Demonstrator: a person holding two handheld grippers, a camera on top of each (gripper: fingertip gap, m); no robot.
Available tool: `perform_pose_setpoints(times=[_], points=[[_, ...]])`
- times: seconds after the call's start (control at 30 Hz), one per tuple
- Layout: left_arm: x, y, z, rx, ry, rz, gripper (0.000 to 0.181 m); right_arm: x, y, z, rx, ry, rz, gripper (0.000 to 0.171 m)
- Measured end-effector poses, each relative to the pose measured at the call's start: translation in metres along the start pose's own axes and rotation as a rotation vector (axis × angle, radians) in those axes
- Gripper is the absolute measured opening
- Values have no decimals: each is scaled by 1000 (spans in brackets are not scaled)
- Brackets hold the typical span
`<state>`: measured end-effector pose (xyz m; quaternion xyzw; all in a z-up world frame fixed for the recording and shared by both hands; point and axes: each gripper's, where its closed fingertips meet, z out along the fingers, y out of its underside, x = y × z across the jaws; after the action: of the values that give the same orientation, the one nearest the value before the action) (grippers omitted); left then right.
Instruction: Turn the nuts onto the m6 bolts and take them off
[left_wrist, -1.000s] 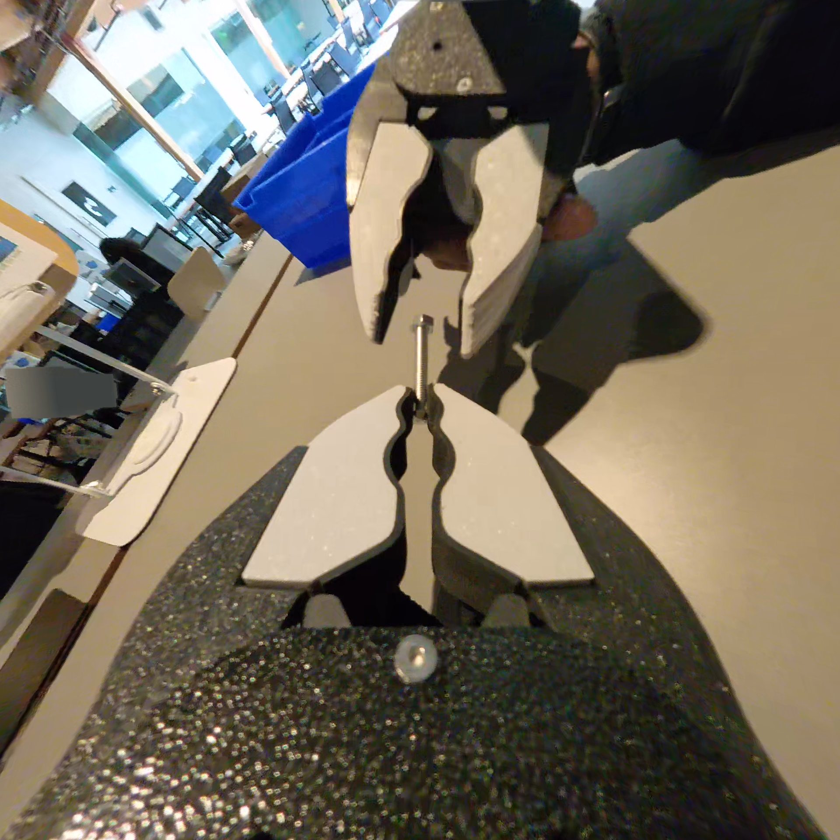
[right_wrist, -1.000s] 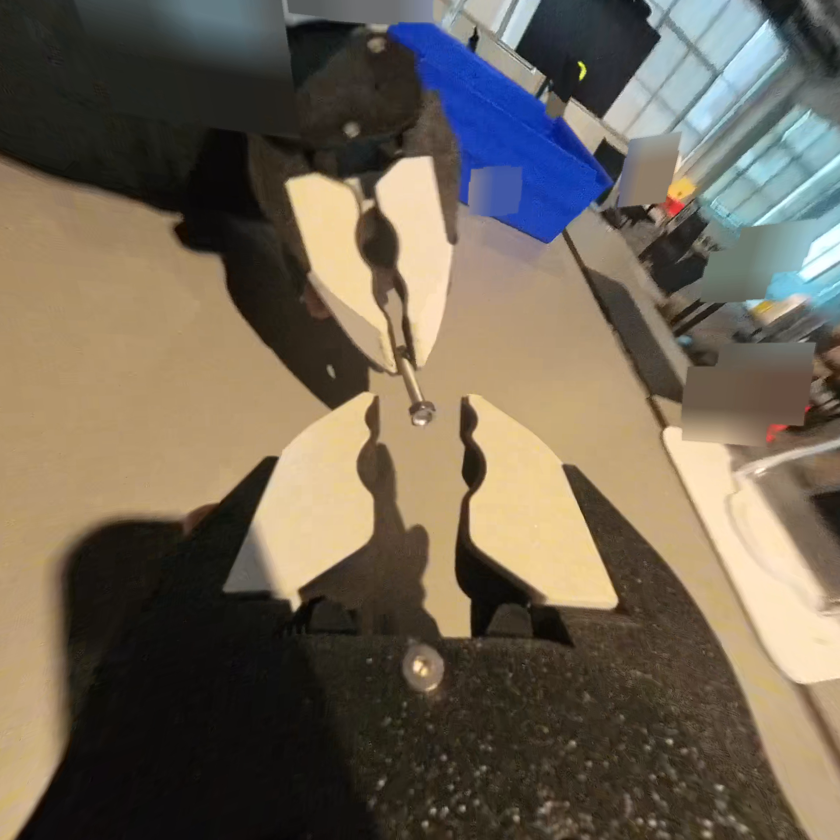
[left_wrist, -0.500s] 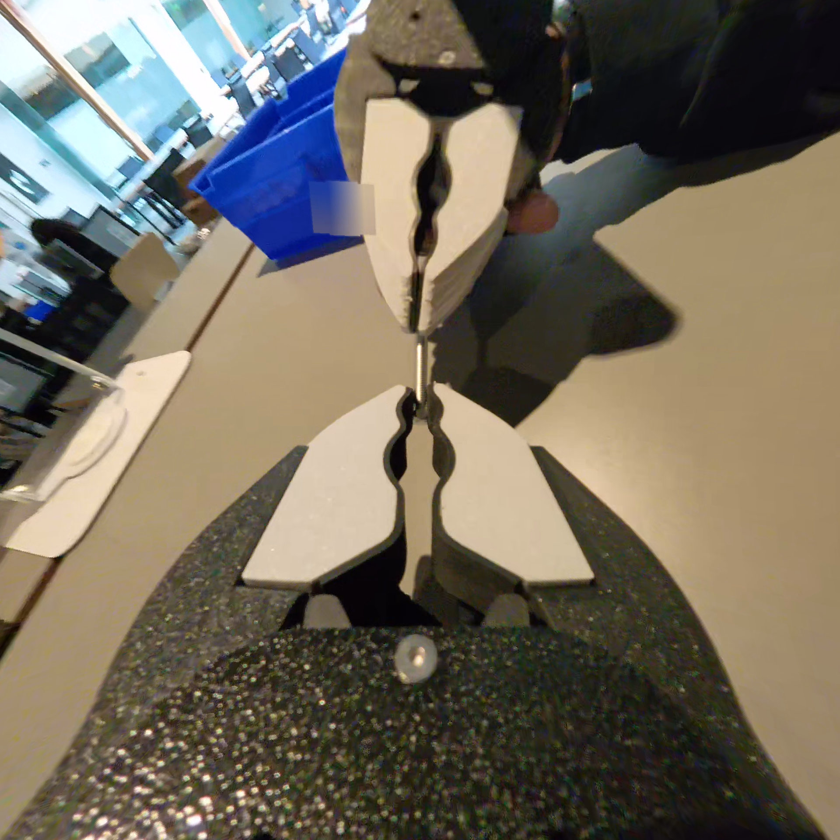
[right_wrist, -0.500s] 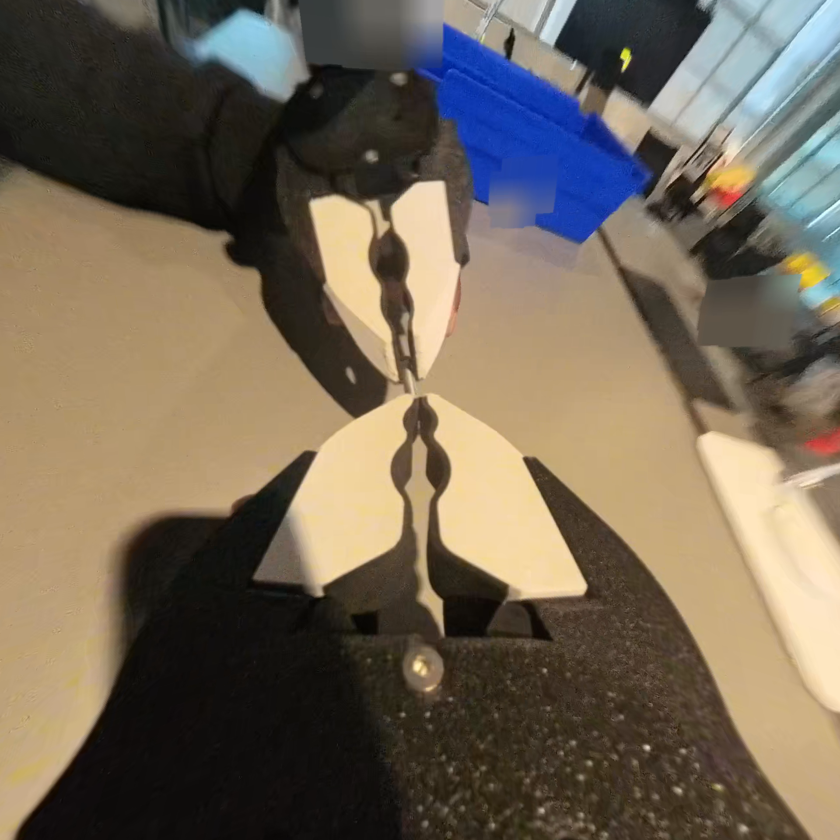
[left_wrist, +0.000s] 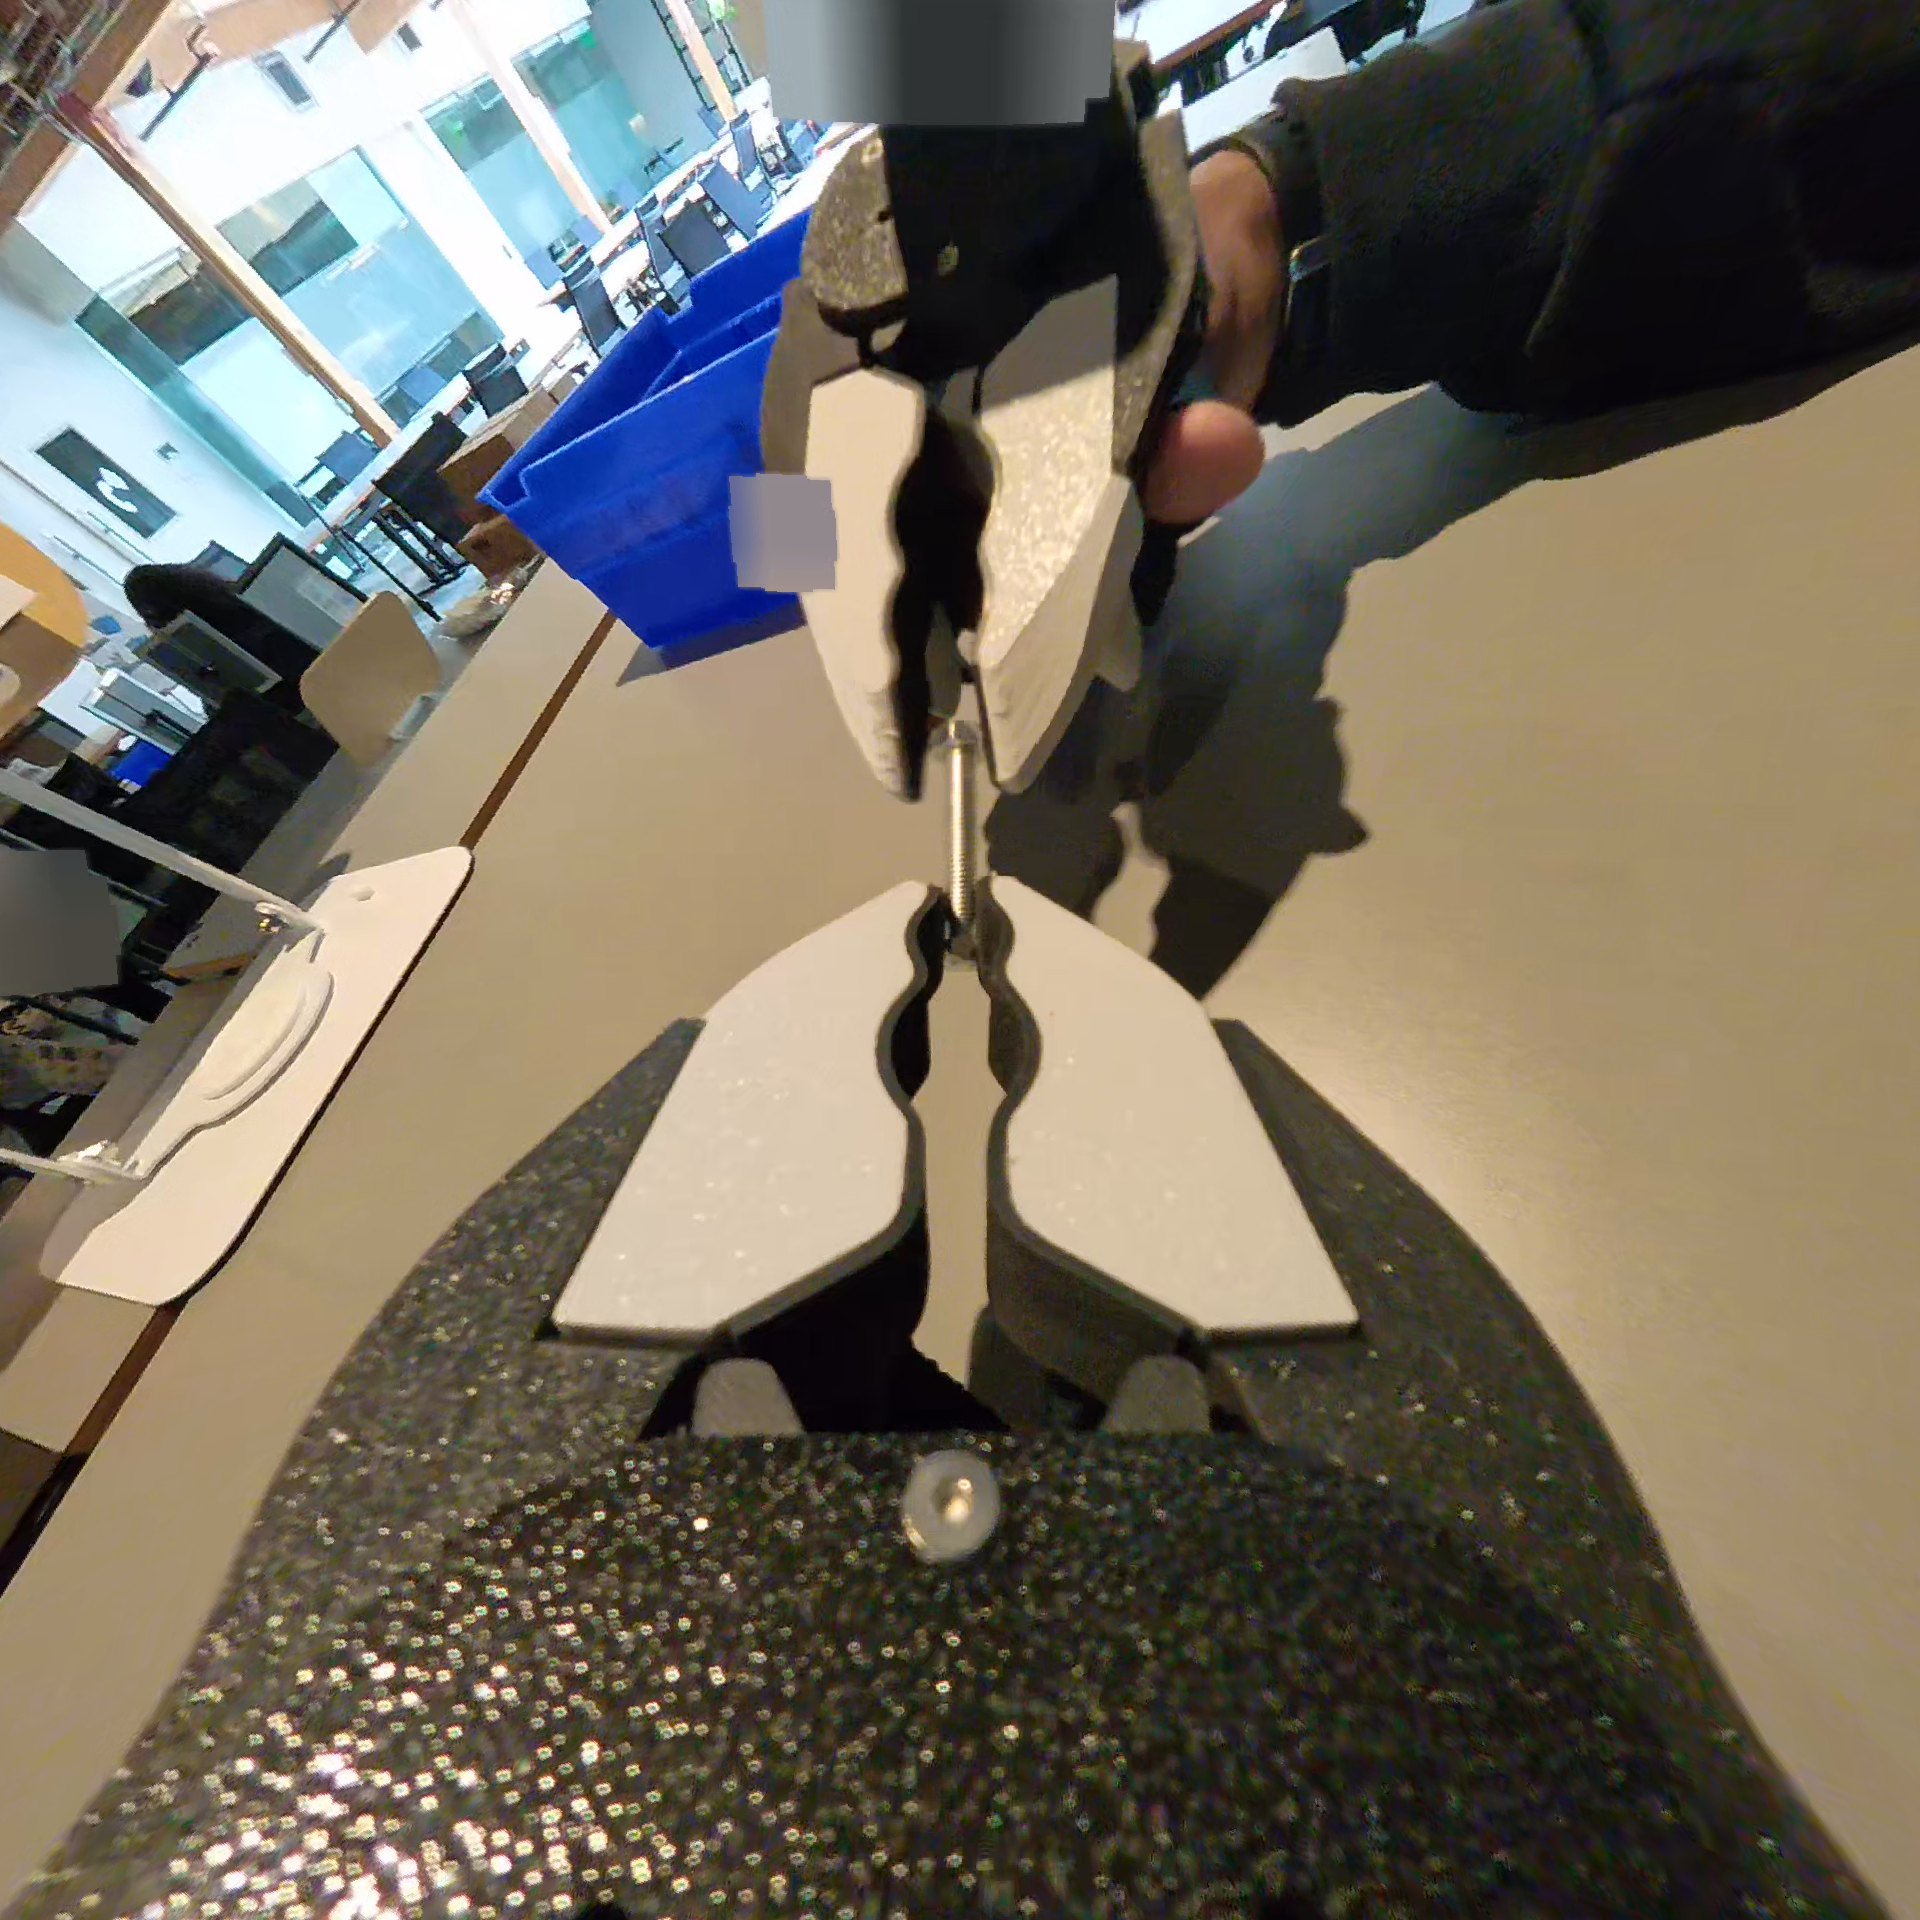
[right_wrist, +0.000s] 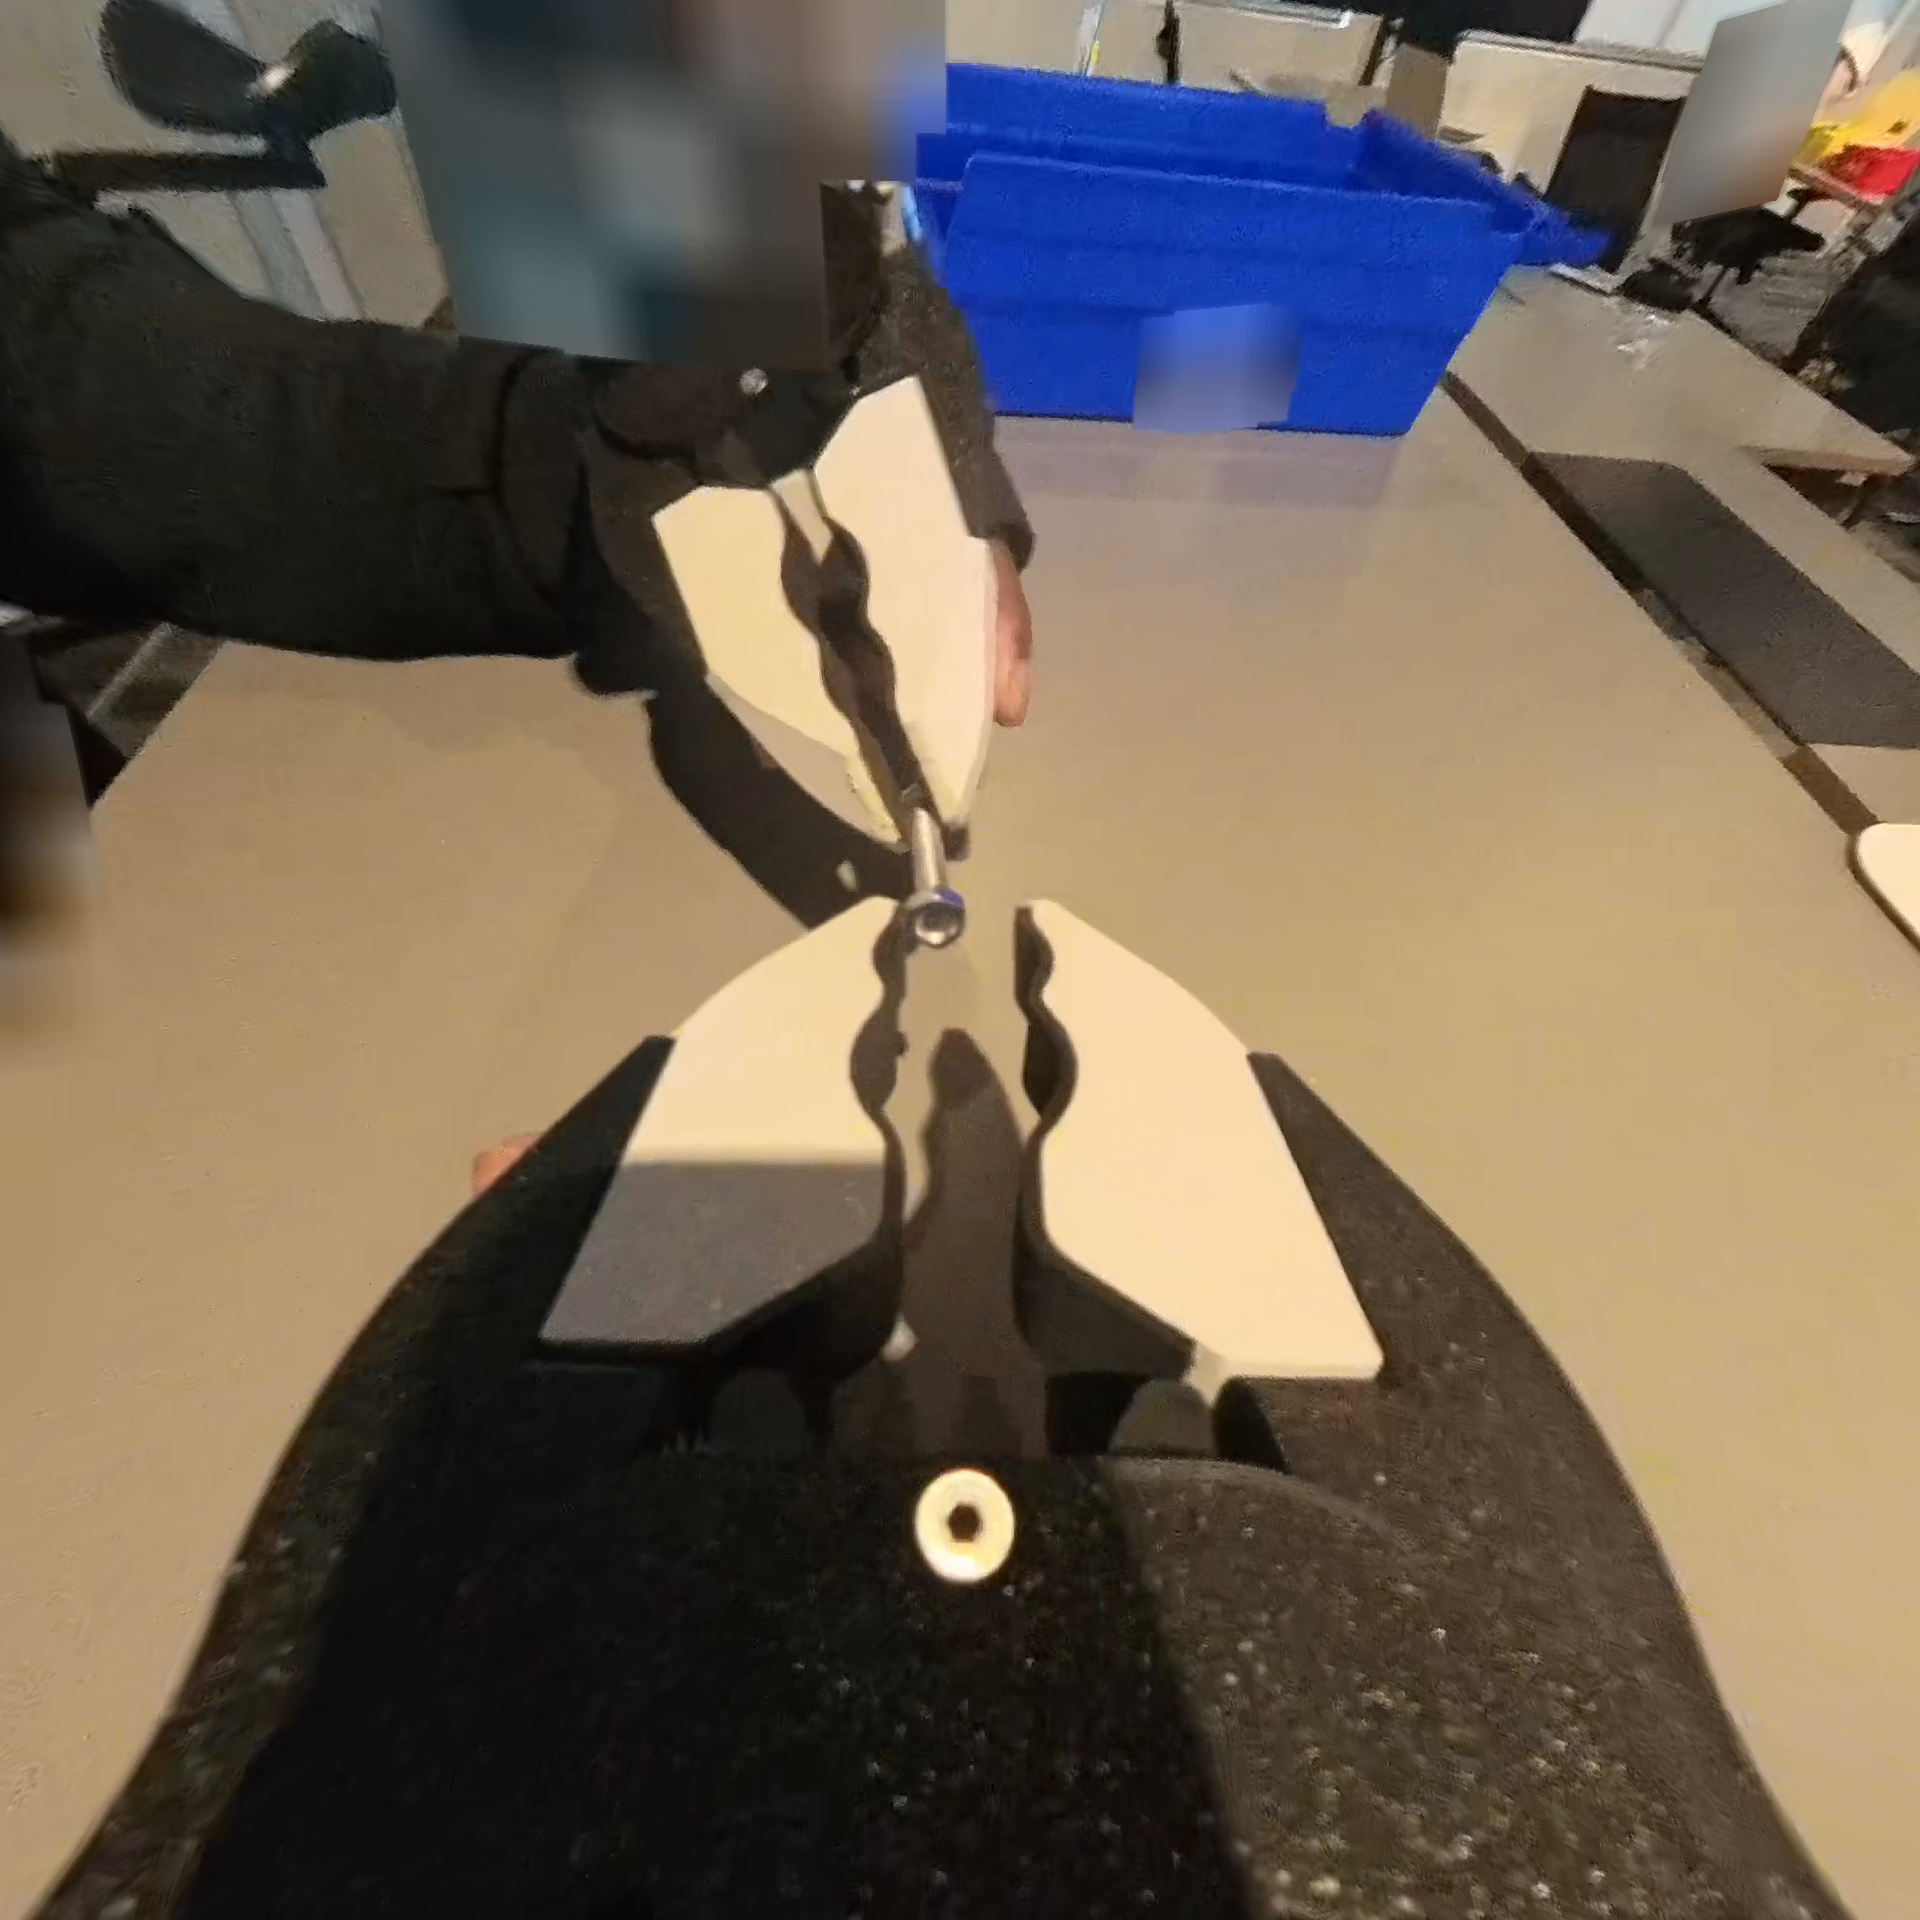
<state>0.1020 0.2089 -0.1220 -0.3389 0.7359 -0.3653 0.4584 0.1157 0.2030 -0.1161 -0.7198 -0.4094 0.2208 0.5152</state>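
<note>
Our left gripper (left_wrist: 961, 914) clamps the bolt (left_wrist: 956, 821); our right gripper (right_wrist: 961, 920) gapes around its head; any nut is hidden.

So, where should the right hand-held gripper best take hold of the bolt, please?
Probably the bolt's wider free end, head-on along the shank: the left hand-held gripper clamps the other end, and that tip sits between the open right hand-held gripper's fingers.

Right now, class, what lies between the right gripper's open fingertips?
The bolt's nutted end, in the right wrist view; the left gripper grips its other end.
</note>
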Motion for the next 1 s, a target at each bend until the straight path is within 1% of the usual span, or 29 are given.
perform_pose_setpoints(times=[0.03,0.13,0.3,0.37,0.4,0.43,0.5,0.6,0.7,0.8,1.0], points=[[1,0,0,-1,9,-7,5,-3,2,1,-14,-5,-42,11],[5,1,0,13,51,-60,5,-6,3,1,-39,41,-219,10],[5,-7,-6,86,122,-200,5,-5,-8,-1,-53,198,-649,10],[2,-7,-7,93,103,-202,5,-2,-11,-1,-62,254,-689,11],[-1,-7,-7,96,83,-191,5,0,-14,-1,-47,262,-643,13],[-4,-8,-8,98,59,-178,5,2,-14,-2,-28,248,-552,19],[-14,-8,-9,93,-23,-125,5,5,-13,-4,8,179,-304,26],[-25,-7,-10,51,-148,15,5,17,-12,-7,51,103,51,28],[-31,-1,-9,-33,-244,164,5,22,-13,-10,84,30,289,28],[-30,1,-5,-80,-263,246,5,22,-7,-9,66,4,373,29],[-27,0,-4,-88,-258,279,5,15,-6,-3,46,-55,419,32]])
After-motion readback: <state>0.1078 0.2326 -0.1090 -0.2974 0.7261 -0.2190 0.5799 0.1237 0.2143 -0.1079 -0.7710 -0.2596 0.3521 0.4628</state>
